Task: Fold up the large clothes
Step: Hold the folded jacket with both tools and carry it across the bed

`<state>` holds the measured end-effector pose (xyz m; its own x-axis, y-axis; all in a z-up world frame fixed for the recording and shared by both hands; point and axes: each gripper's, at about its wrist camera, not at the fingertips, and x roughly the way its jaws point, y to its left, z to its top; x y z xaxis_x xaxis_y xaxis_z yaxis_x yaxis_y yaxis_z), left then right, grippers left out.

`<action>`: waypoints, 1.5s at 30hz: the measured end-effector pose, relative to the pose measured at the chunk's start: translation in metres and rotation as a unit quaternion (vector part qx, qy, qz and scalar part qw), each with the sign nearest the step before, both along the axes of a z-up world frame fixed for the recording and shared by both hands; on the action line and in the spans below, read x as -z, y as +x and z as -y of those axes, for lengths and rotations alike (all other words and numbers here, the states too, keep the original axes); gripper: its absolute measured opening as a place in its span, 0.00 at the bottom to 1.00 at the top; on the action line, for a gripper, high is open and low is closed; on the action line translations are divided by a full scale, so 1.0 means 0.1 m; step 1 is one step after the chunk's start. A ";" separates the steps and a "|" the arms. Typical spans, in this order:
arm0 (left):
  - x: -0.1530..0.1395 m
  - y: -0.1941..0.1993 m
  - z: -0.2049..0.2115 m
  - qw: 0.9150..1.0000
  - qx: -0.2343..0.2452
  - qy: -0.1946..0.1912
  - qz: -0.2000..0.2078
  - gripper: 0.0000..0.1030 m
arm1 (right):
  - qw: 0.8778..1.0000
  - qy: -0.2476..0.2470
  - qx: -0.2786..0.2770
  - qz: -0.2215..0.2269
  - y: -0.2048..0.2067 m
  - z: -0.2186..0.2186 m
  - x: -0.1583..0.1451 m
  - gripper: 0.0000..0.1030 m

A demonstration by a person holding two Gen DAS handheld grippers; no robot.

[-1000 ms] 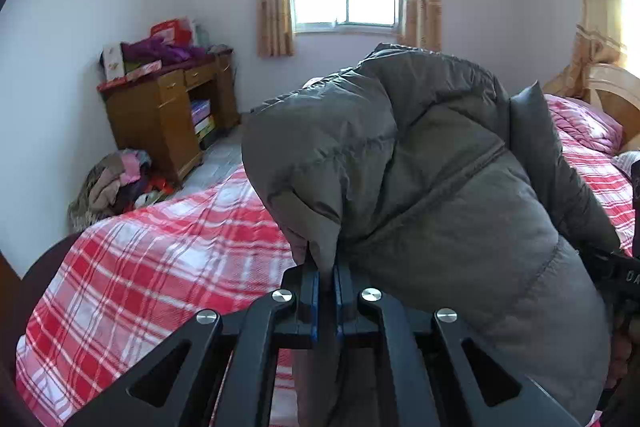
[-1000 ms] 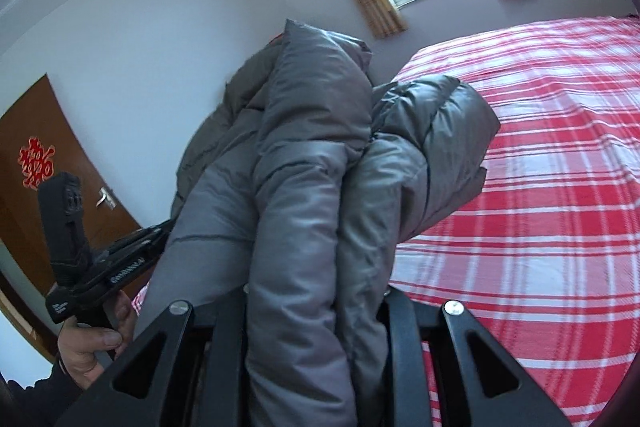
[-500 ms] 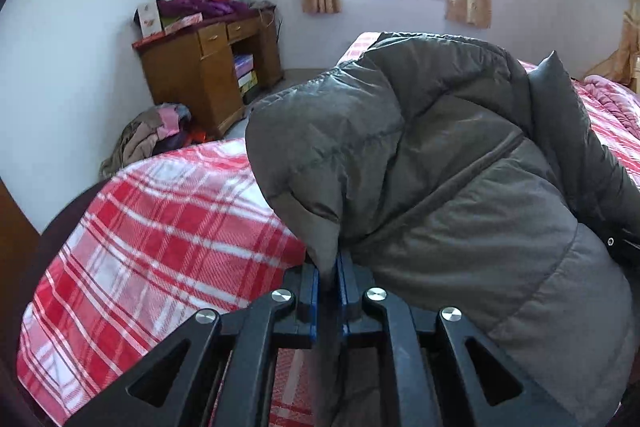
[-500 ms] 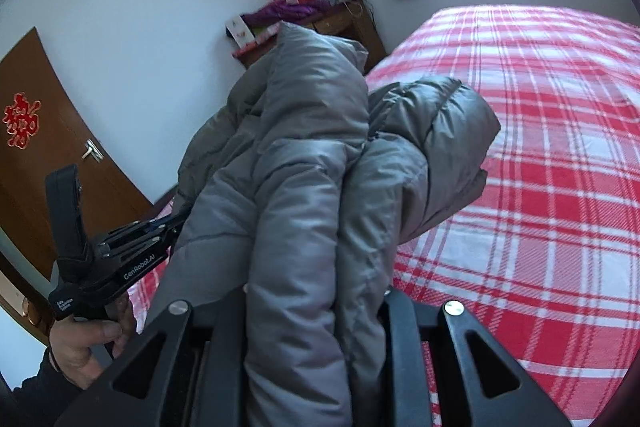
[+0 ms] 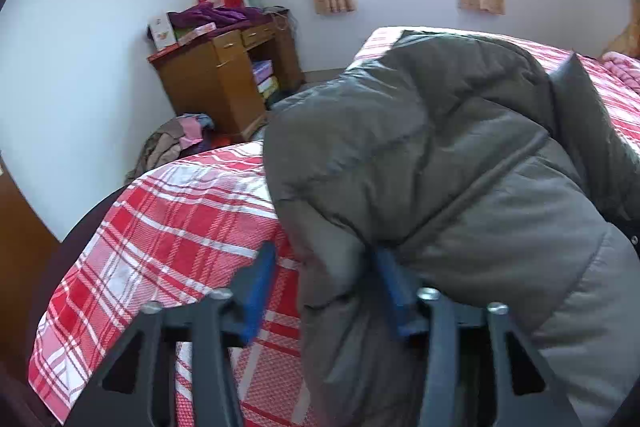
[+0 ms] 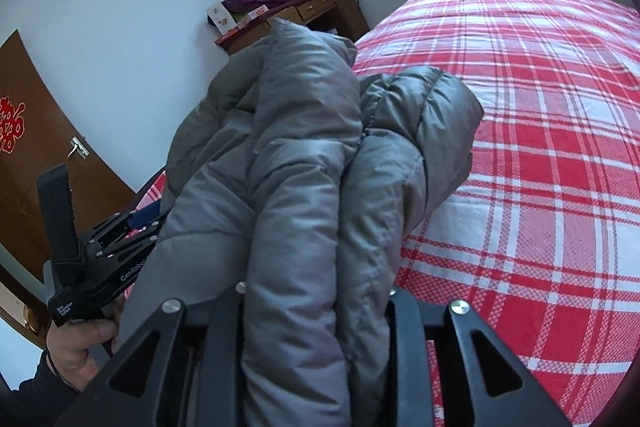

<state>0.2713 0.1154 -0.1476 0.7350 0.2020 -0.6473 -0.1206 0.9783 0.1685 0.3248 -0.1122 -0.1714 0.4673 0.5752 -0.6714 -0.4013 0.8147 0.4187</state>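
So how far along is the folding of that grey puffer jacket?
Done: the grey puffer jacket is bundled into thick folds above the red plaid bed. In hand: the right claw grips the bundle, while the left claw has just been opening, its pads off the fabric. Left: probably setting it flat and tidying.

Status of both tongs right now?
Left tongs: just opened, jacket between them but not pinched.
Right tongs: closed on the jacket, easing open slightly.

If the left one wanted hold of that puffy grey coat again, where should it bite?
Probably the thin hanging fold of the grey coat, between the left gripper's blue fingers, which have just opened. Come straight from behind: elsewhere the padding bulges too thick.
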 end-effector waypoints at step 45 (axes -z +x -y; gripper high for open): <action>0.27 0.23 -0.19 0.998 -0.045 -0.042 -0.023 0.97 | 0.993 -0.091 0.081 -0.006 0.00 0.04 0.22 0.71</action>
